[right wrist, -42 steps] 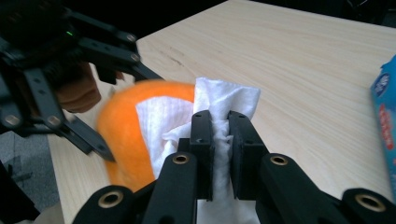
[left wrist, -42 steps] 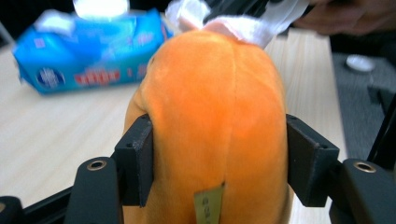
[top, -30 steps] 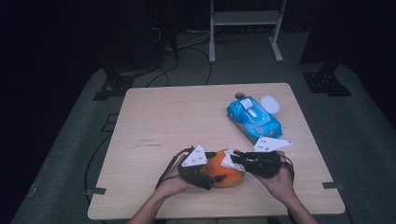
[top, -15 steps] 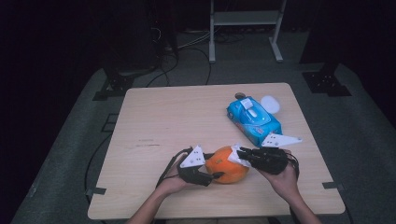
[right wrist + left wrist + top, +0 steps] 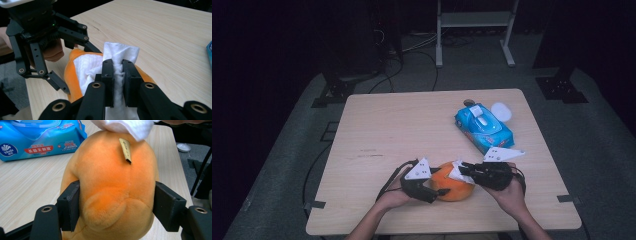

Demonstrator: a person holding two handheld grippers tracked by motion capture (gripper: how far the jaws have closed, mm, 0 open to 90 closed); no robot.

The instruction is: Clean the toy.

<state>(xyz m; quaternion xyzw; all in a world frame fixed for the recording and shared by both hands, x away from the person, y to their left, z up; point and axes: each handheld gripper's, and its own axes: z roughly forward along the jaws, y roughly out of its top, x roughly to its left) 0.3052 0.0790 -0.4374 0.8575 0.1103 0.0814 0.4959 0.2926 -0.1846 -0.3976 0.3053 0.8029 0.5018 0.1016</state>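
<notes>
An orange plush toy (image 5: 453,184) lay near the front edge of the wooden counter (image 5: 412,130). The left tongs (image 5: 113,205) clamped it from both sides, having just closed in on it, apparently to keep it from sliding. The right tongs (image 5: 117,75) pinched a folded white wipe (image 5: 117,56) tight and pressed it on the toy's top, seemingly to clean the fur. A blue wipe packet (image 5: 484,127) (likely the wipe's source) sat well behind, near the counter's far right.
</notes>
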